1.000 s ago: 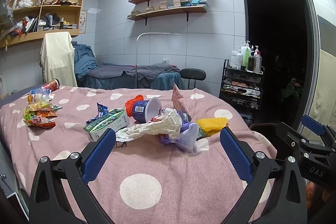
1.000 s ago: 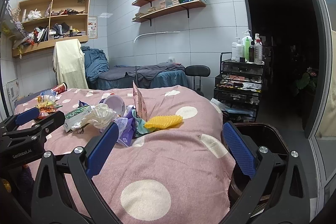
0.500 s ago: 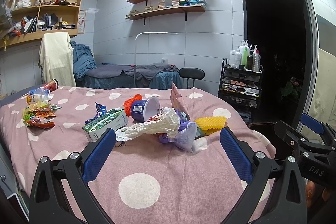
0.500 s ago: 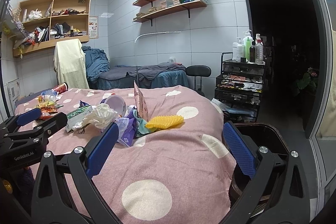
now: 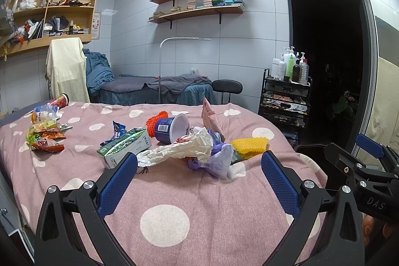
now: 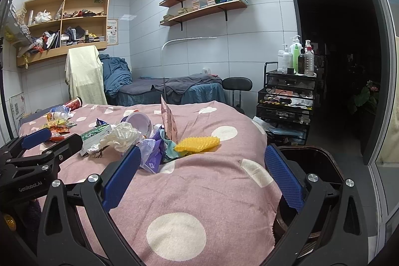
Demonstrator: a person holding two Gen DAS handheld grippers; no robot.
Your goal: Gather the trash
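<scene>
Both claws hover level above a pink bed [image 5: 174, 191], side by side. The left claw [image 5: 199, 176] and right claw [image 6: 203, 172] gape wide, empty, facing the trash [image 5: 199, 148].

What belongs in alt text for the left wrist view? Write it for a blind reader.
The open left gripper hovers empty over a pink polka-dot bedspread, facing a trash heap: crumpled white paper, a tipped blue cup, a green carton and yellow foam netting. The right gripper shows at the right edge.
</scene>
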